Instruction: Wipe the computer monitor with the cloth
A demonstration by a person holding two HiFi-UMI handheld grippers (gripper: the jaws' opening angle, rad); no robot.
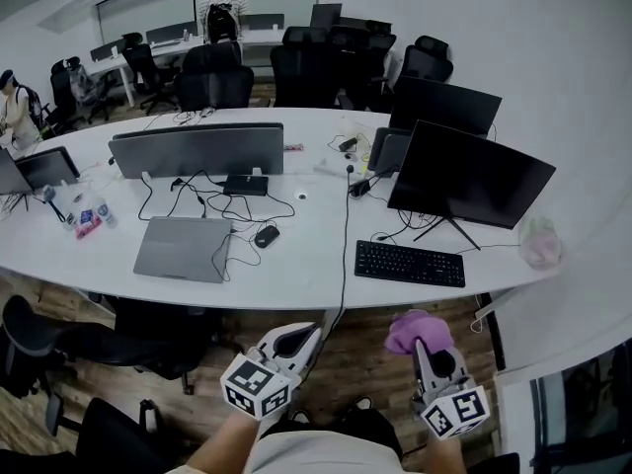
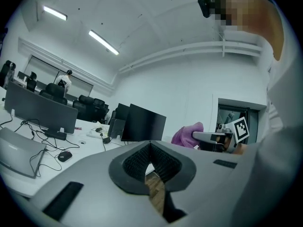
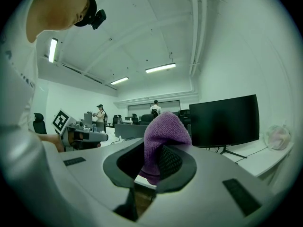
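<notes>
The black monitor [image 1: 469, 174] stands at the right end of the long white desk [image 1: 306, 275], screen dark; it also shows in the right gripper view as monitor [image 3: 225, 119]. A purple cloth [image 1: 415, 331] is bunched up in my right gripper [image 1: 427, 352], which is shut on it below the desk's front edge, well short of the screen. The cloth [image 3: 163, 131] sticks up between the jaws there. My left gripper [image 1: 296, 342] hangs beside it to the left, jaws shut with nothing between them, as in the left gripper view [image 2: 150, 150].
A black keyboard [image 1: 410, 263] lies before the monitor. A second monitor [image 1: 444, 105] stands behind it. A grey laptop [image 1: 183, 248], a mouse [image 1: 267, 235], cables and a wide monitor's back [image 1: 197, 149] fill the desk's left. A pink bag [image 1: 540, 243] sits at the right end.
</notes>
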